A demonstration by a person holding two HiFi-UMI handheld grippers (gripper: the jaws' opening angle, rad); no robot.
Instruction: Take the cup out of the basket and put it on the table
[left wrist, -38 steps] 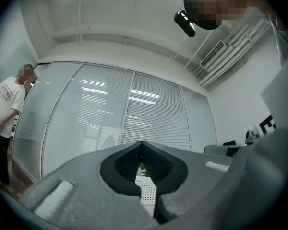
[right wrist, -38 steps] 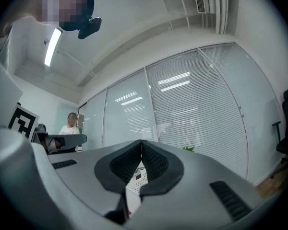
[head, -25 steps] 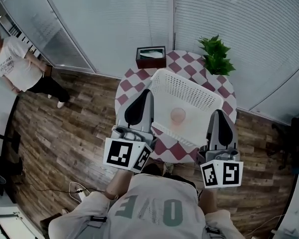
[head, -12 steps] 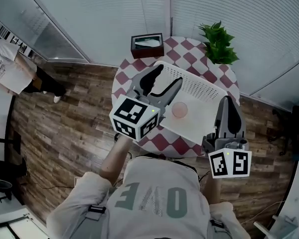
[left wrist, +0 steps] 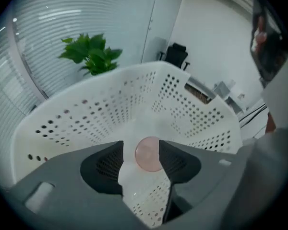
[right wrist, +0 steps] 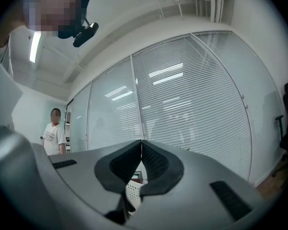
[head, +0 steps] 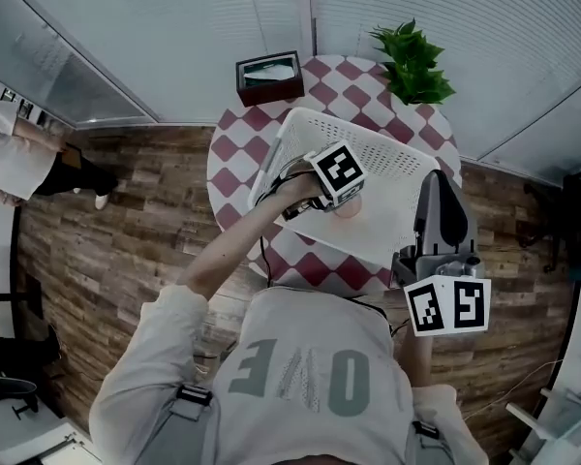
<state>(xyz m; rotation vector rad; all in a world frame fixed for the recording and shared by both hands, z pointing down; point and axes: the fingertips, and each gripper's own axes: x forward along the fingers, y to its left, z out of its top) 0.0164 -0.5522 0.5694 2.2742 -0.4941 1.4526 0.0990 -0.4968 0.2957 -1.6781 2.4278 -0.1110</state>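
Checkered round table [head: 234, 155] topped by white perforated basket [head: 387, 158]. Pink cup [left wrist: 149, 153] seen on basket floor, between opening left tongs [left wrist: 141, 148], pads clear of it. Right tongs [right wrist: 142, 152] pressed together, empty.

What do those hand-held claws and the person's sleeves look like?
The left gripper and right gripper are grey, with two jaws padded in ribbed black, and each carries a white cube with black square markers. The sleeves are short and pale grey. The left jaws are opening, a pink cup between them.
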